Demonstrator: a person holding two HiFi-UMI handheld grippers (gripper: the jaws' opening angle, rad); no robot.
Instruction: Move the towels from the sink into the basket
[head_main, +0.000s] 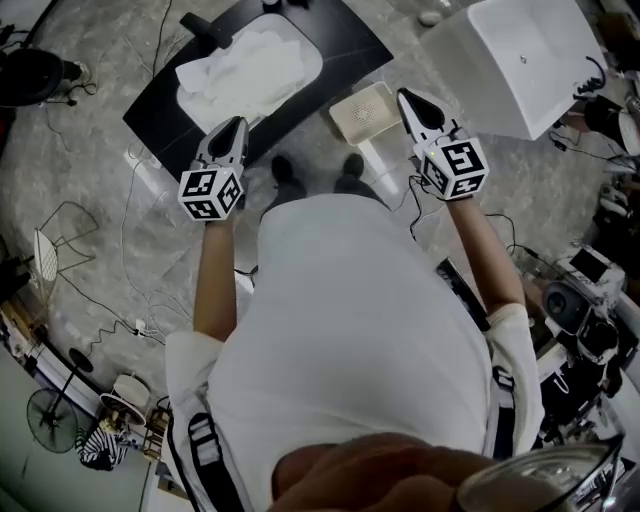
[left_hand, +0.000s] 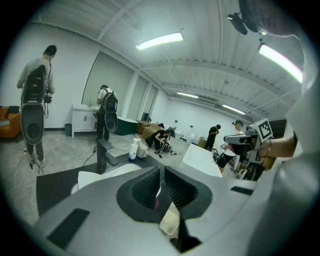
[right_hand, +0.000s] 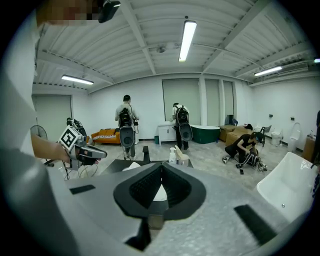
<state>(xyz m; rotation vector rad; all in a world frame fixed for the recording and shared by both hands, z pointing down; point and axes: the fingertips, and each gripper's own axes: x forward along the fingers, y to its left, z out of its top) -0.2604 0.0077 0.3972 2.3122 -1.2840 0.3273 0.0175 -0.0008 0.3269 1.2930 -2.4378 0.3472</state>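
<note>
White towels (head_main: 245, 72) lie heaped in the white sink (head_main: 309, 48), which is set in a black counter (head_main: 160, 115). A cream slotted basket (head_main: 365, 112) stands on the floor just right of the counter. My left gripper (head_main: 238, 123) hovers at the counter's near edge, below the towels, shut and empty. My right gripper (head_main: 404, 96) hangs beside the basket's right side, jaws together with nothing held. In the left gripper view the jaws (left_hand: 161, 169) meet, with the towels (left_hand: 87, 179) and the basket (left_hand: 170, 222) beyond. In the right gripper view the jaws (right_hand: 161, 166) meet, with a towel (right_hand: 131, 166) ahead.
A black faucet (head_main: 205, 28) stands at the sink's far left. A large white tub (head_main: 520, 60) lies to the right of the basket. Cables run over the grey floor (head_main: 110, 230). Bottles (right_hand: 173, 155) sit on the counter. Several people with backpacks stand across the room (right_hand: 126, 127).
</note>
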